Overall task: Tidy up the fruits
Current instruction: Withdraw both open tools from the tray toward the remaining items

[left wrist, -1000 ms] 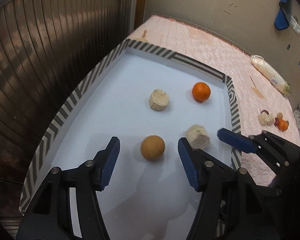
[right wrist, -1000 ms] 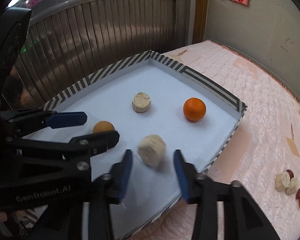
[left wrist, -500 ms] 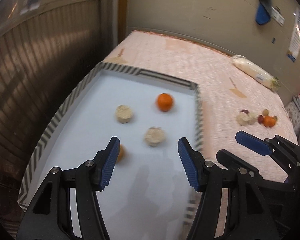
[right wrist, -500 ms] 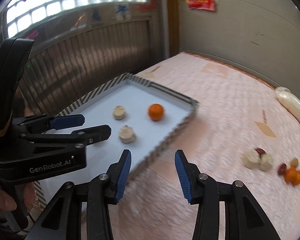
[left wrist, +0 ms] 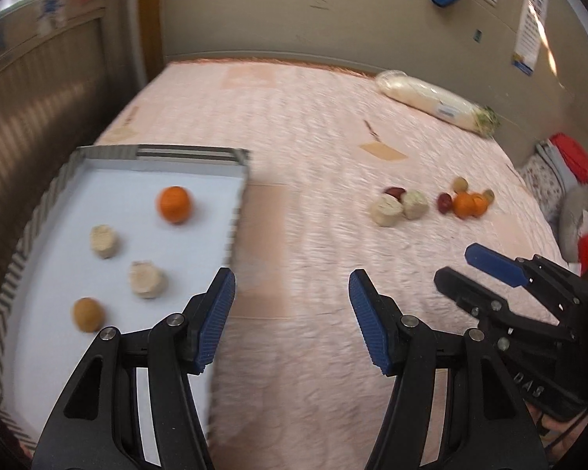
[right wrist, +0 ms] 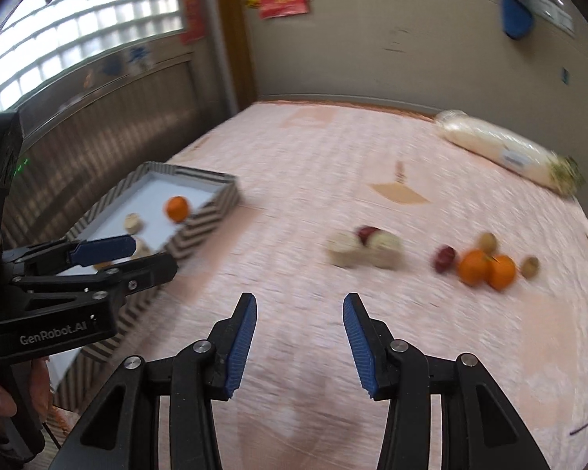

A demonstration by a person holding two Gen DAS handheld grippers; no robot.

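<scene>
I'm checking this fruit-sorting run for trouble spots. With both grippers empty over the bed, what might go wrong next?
The loose fruit pile is tightly clustered, so the open right gripper may nudge neighbours and send round pieces rolling on the soft quilt. The tray's raised wall might catch the left gripper when it returns.

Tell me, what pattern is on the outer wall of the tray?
Black-and-white zigzag stripes on the tray, clearest in the right wrist view.
</scene>
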